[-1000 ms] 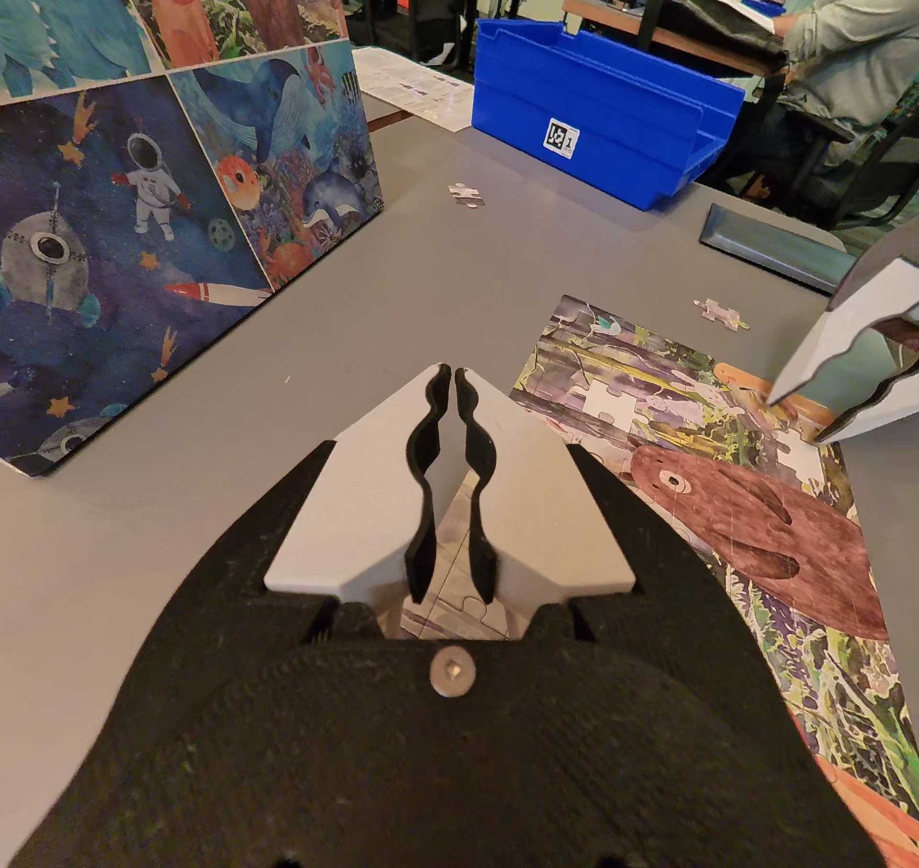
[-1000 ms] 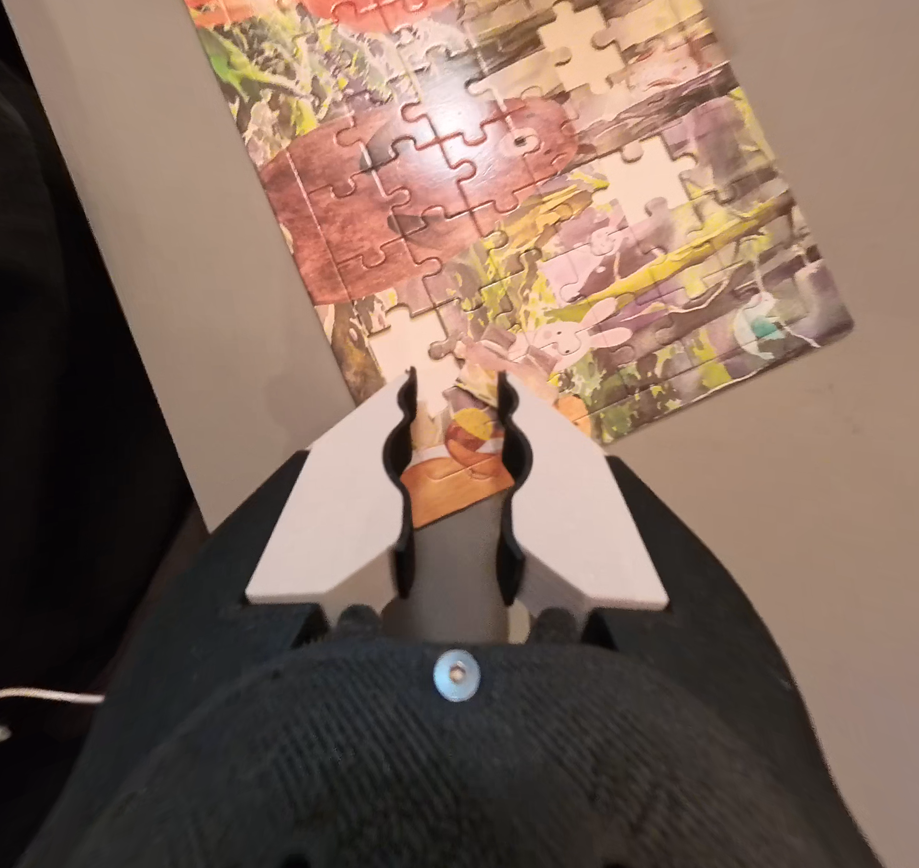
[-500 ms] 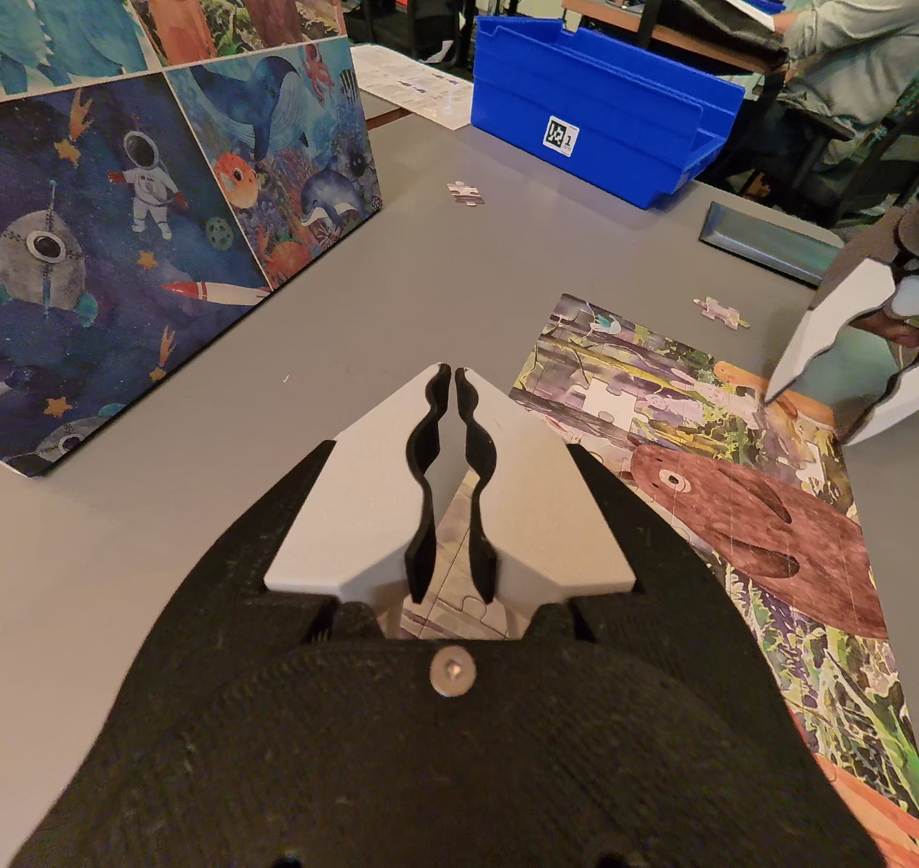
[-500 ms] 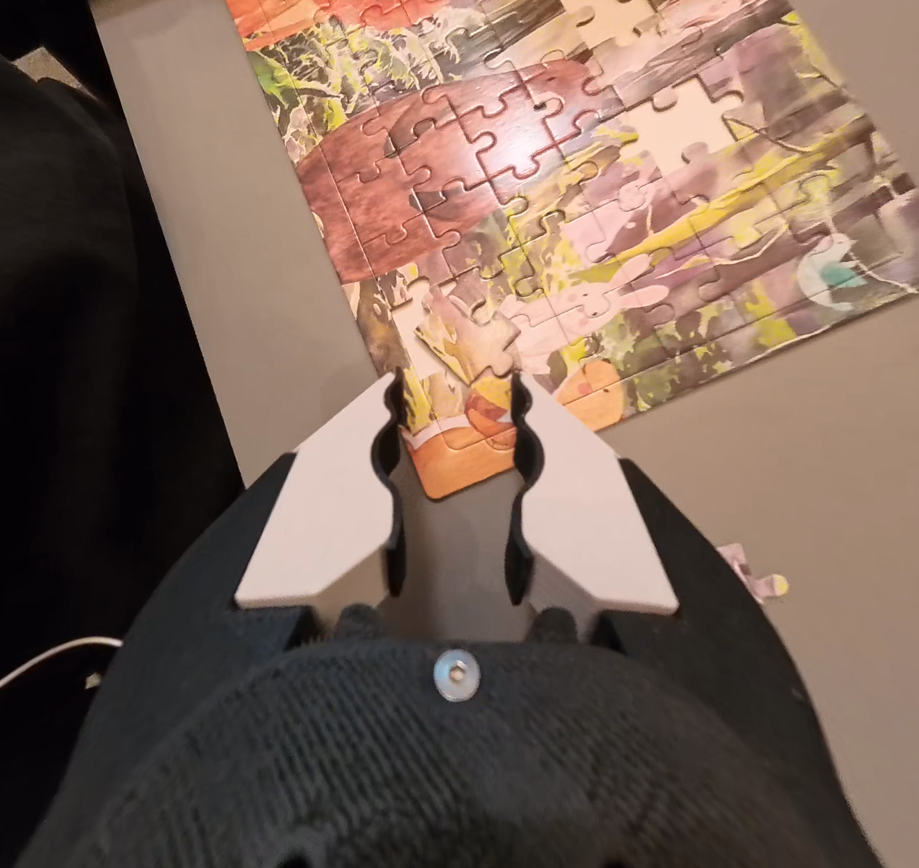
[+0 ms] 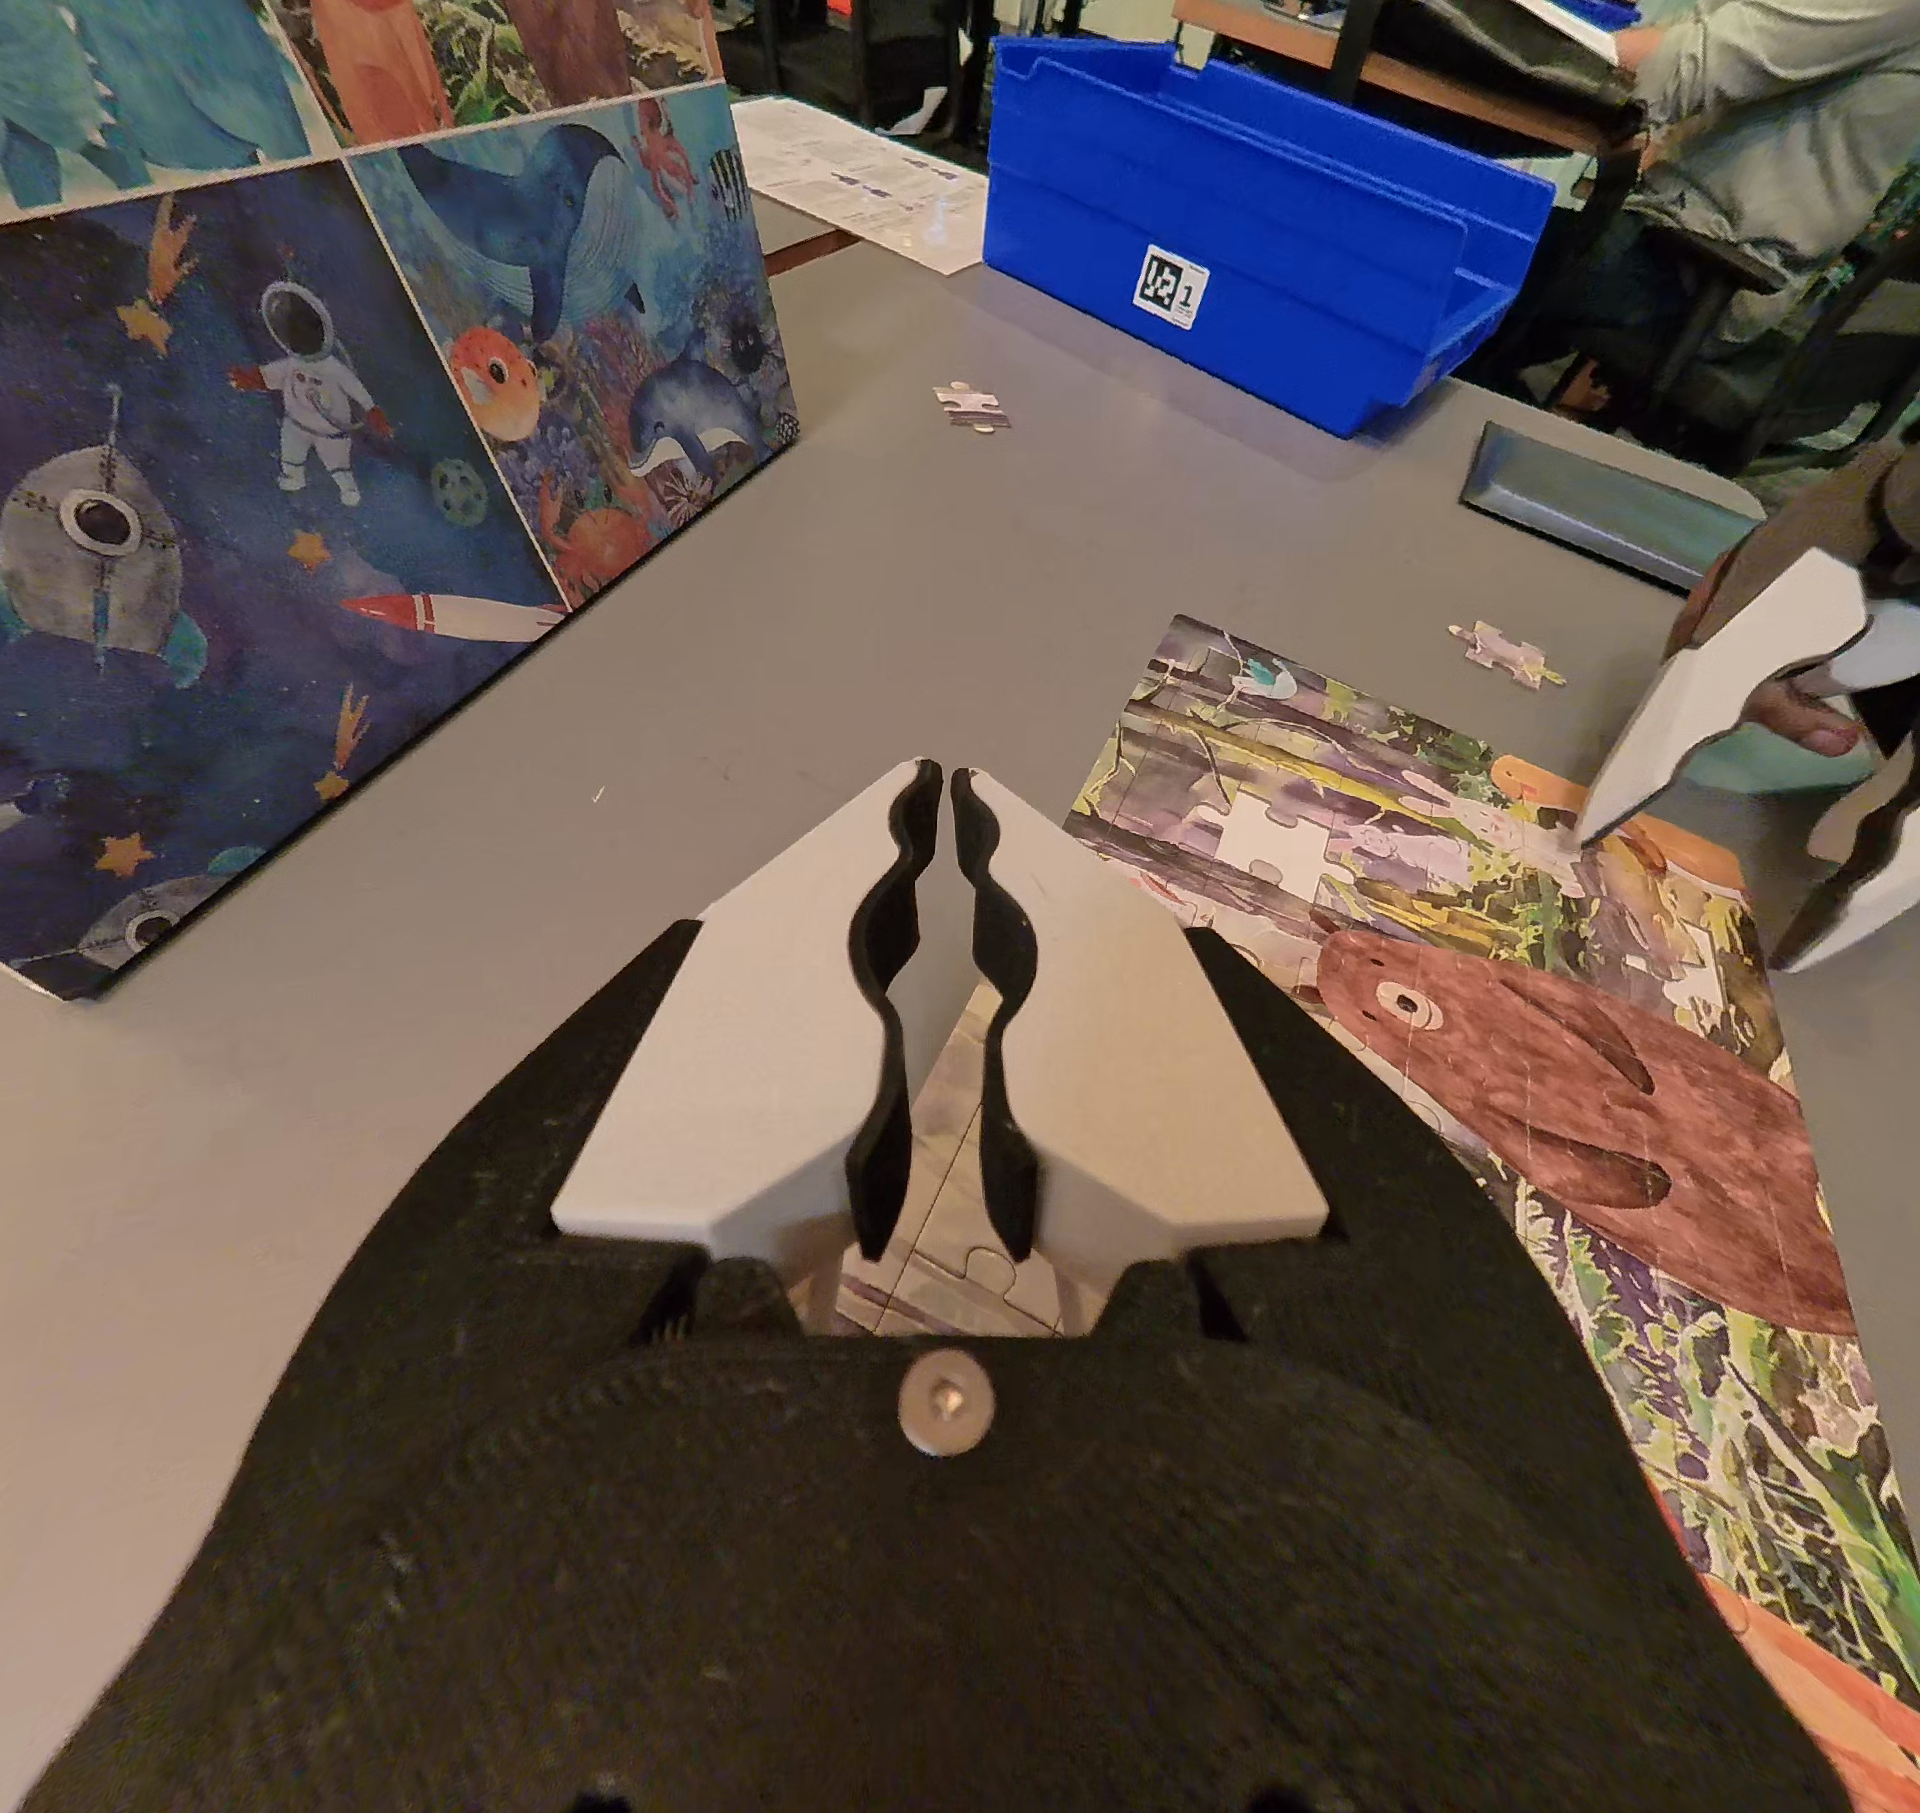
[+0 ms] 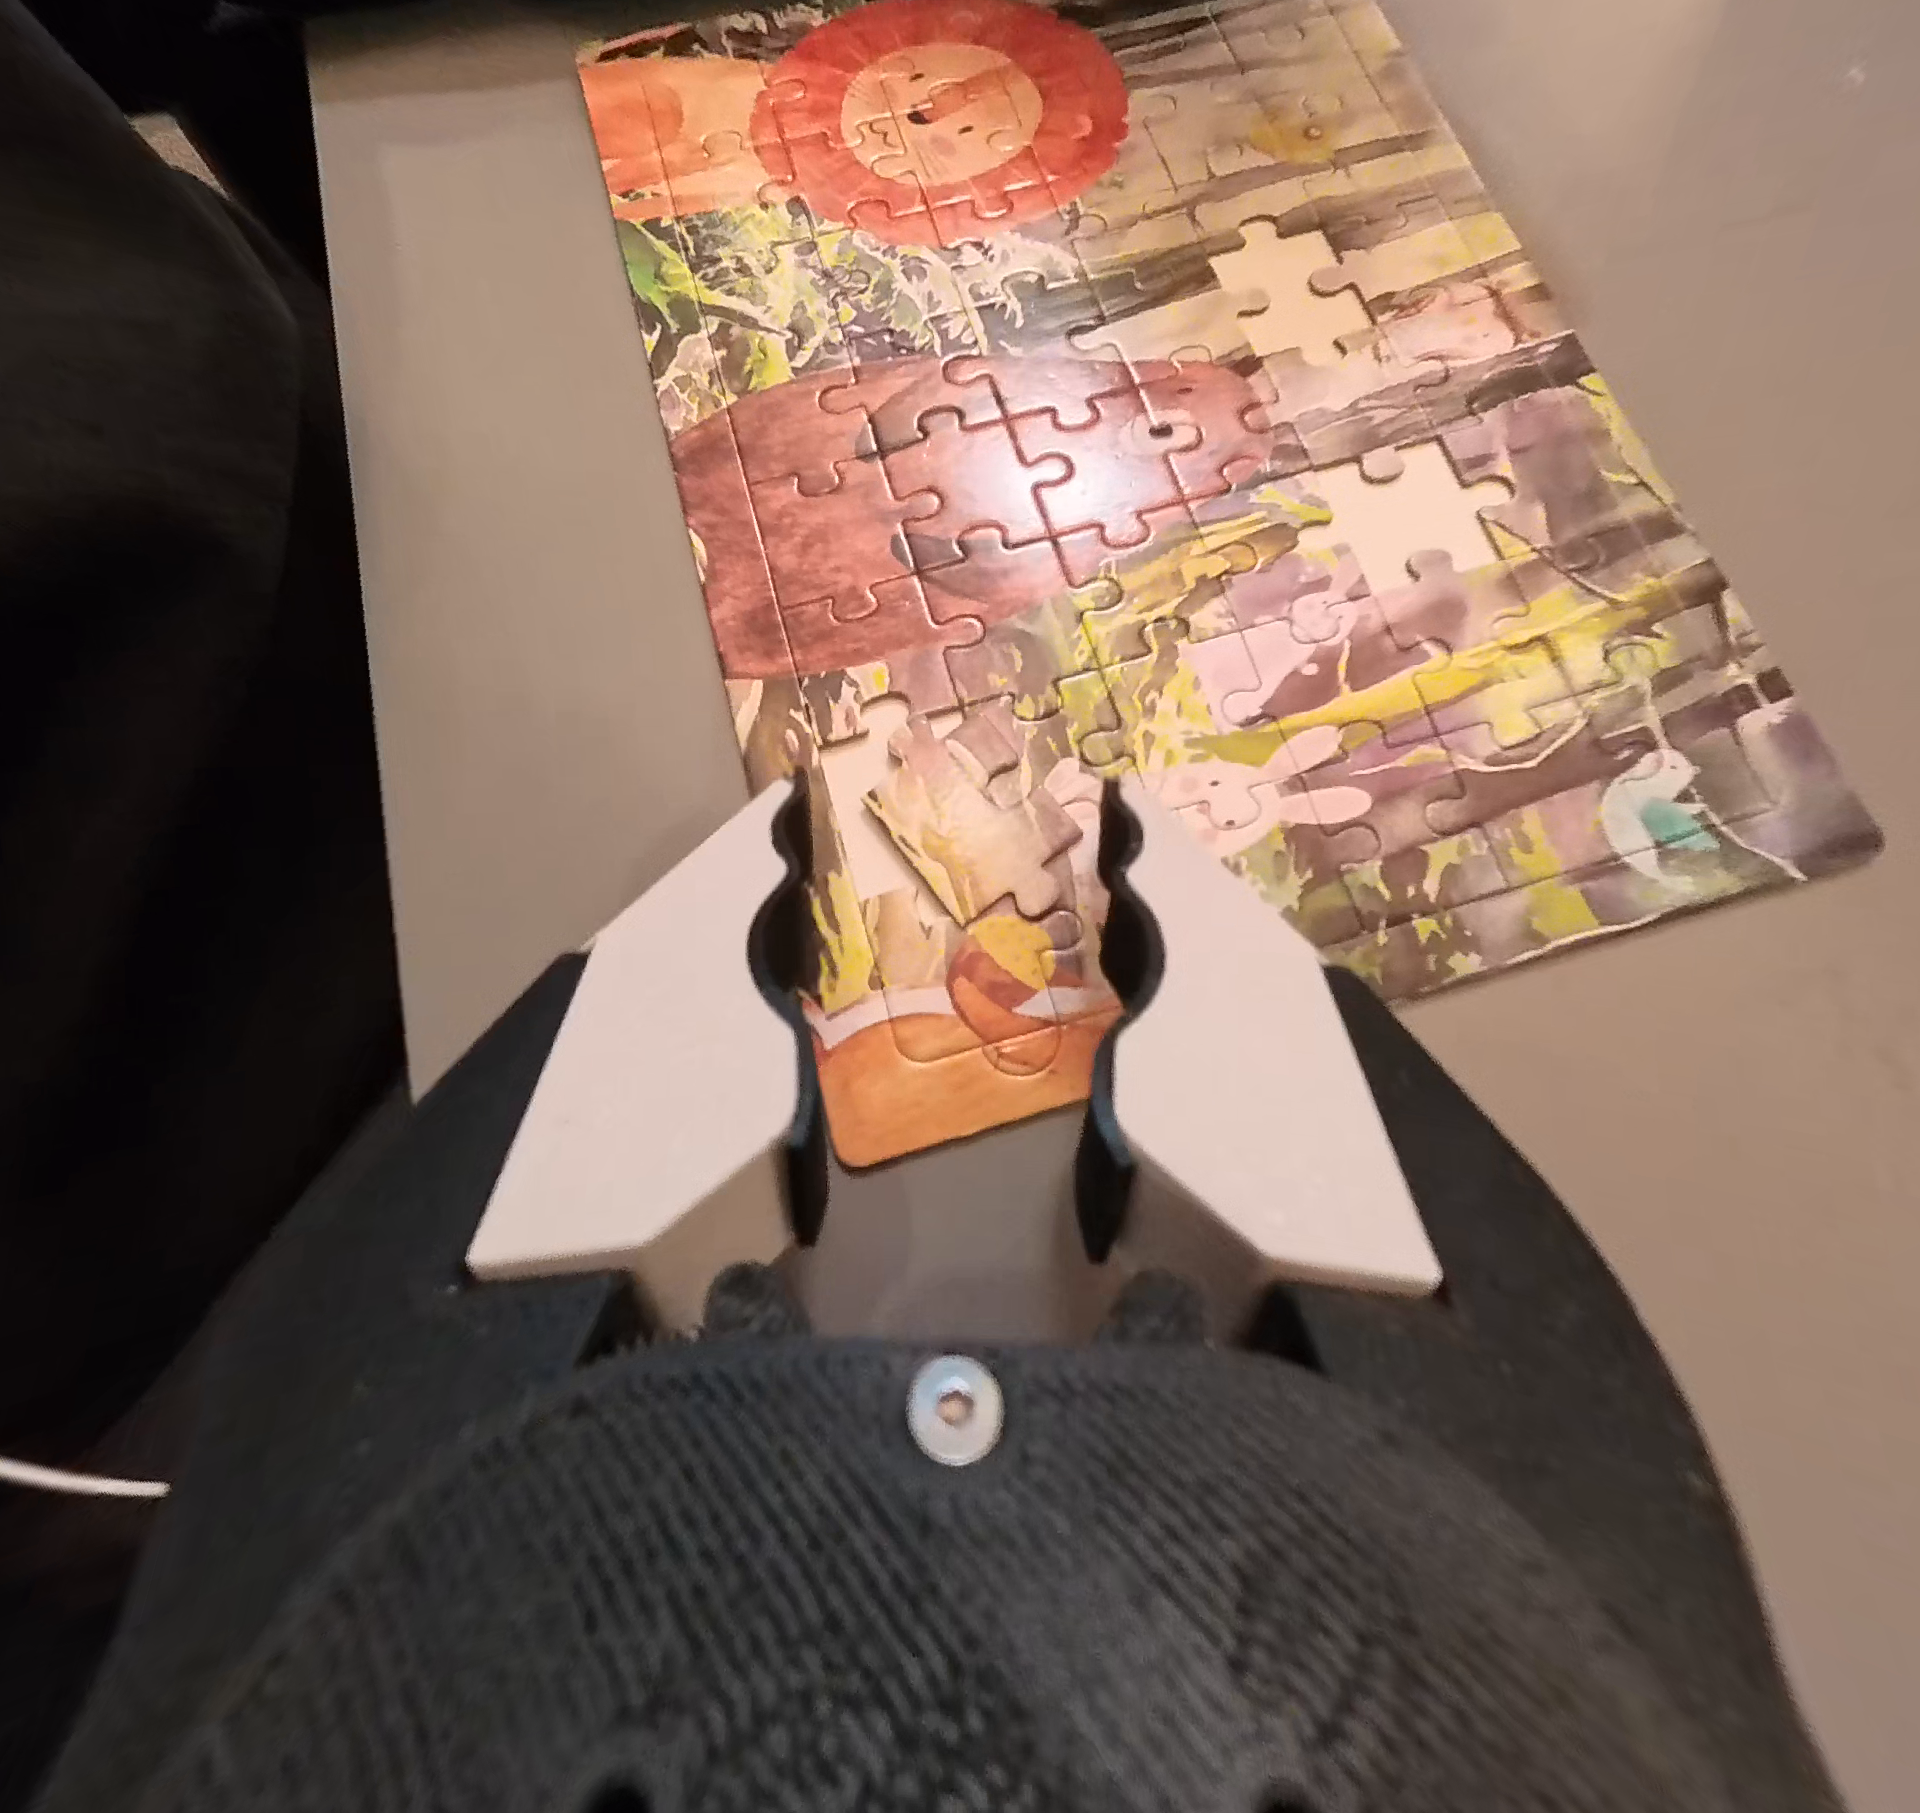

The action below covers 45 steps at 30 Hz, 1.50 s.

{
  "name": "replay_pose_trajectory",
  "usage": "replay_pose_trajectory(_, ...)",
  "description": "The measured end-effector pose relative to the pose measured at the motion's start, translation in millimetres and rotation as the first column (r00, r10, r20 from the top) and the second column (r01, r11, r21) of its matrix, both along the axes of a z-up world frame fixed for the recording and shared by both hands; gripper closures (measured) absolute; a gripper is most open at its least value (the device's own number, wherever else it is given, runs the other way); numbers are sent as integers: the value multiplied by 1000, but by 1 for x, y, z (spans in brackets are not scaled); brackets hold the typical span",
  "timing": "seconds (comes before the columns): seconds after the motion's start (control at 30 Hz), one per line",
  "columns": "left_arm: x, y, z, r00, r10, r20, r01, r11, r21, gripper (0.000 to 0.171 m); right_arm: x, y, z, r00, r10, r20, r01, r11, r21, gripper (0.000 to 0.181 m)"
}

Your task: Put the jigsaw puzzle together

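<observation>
Right gripper (image 6: 951, 818) spread wide over a loose puzzle piece (image 6: 971, 818) on the jigsaw puzzle (image 6: 1195, 475).

The piece lies tilted, half over an empty slot near the puzzle's near edge, just ahead of and between the 2 fingertips, untouched. The left gripper (image 5: 945, 776) has its tips nearly together and grips nothing, above the puzzle's other end on the grey table (image 5: 935, 568). 2 spare pieces (image 5: 971, 405) (image 5: 1501, 655) lie on the table apart from the puzzle.
</observation>
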<state>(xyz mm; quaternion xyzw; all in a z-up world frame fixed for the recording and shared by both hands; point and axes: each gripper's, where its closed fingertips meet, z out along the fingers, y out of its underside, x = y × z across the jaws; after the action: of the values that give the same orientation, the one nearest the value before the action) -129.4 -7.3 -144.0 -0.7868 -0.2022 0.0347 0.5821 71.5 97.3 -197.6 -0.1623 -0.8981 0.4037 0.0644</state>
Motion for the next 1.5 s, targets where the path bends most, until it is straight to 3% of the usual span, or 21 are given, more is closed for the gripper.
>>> replay_pose_trajectory(0.27,0,0,0,1000,0,0,0,1000,-1,171,-6,6,-9,999,-26,-29,27,999,29,142)
replay_pose_trajectory(0.6,0,0,0,1000,1,-2,-1,1000,0,171,-3,6,-7,1000,-26,-3,26,999,40,147)
replay_pose_trajectory(0.73,0,0,0,1000,1,-4,-1,1000,-4,171,0,4,-2,1000,-15,-6,15,999,39,168)
replay_pose_trajectory(0.97,0,1,-1,1000,-1,-4,1,1000,-7,171,-7,4,5,998,-41,-56,43,998,35,153)
replay_pose_trajectory(1.27,0,1,-1,1000,-1,-6,1,1000,-9,171,-11,12,-8,998,-70,-6,70,997,30,140)
replay_pose_trajectory(1.5,0,1,-1,1000,-1,-7,1,1000,-11,171,-9,15,-9,998,-60,-28,61,997,39,151)
